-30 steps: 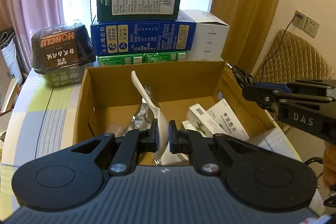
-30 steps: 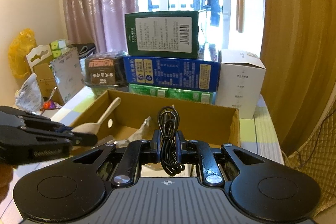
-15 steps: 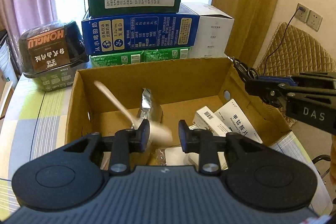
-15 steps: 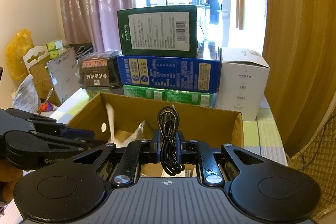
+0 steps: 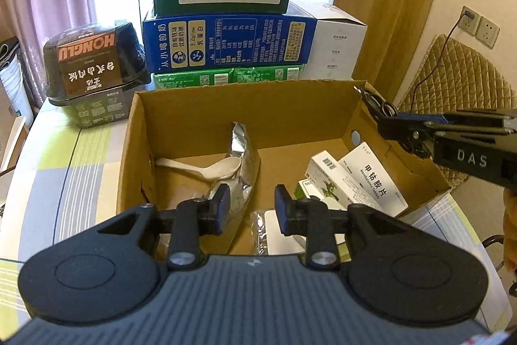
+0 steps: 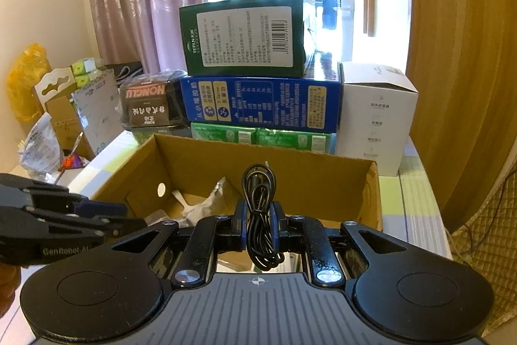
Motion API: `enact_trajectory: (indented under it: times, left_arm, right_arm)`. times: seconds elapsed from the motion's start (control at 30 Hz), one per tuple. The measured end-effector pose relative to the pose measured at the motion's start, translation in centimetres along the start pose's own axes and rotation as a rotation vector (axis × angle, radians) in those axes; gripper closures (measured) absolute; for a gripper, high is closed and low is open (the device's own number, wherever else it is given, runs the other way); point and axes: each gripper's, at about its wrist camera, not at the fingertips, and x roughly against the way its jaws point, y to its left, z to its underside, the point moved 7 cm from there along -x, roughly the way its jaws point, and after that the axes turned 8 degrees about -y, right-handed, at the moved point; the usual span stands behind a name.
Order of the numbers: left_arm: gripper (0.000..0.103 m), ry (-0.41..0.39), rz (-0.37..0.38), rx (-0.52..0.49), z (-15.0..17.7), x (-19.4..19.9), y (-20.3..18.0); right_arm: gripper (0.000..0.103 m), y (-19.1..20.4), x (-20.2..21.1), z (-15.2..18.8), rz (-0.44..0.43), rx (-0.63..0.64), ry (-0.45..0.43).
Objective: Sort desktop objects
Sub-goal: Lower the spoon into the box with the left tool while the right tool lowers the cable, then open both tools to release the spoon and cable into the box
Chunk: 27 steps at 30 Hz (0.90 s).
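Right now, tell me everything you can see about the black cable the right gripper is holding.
The black cable is thin, rubbery-looking and wound into a narrow bundle of loops. It stands roughly upright, pinched at its middle by the right gripper; rounded loops stick up above the fingers and more hang below. A small metal plug tip shows at the top. It hangs above the near edge of the open cardboard box, touching nothing but the gripper.

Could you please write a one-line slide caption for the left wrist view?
Open left tool above the cardboard box, white spoon lying inside.
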Motion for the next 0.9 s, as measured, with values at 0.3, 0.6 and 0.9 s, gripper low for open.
enact_trajectory:
  times: [0.3, 0.6, 0.9]
  left_arm:
    - [0.071, 0.001, -0.006, -0.002, 0.4, 0.6, 0.3]
    - [0.038, -0.020, -0.013, 0.010, 0.6, 2.4, 0.4]
    - [0.006, -0.064, -0.041, 0.011, 0.6, 6.9, -1.1]
  right_arm:
    - [0.084, 1.4, -1.4, -1.8, -0.034, 0.004, -0.037]
    - [0.051, 0.4, 0.7, -1.5, -0.014, -0.051, -0.041]
    - [0.017, -0.3, 5.4, 0.0, 0.016, -0.097, -0.013]
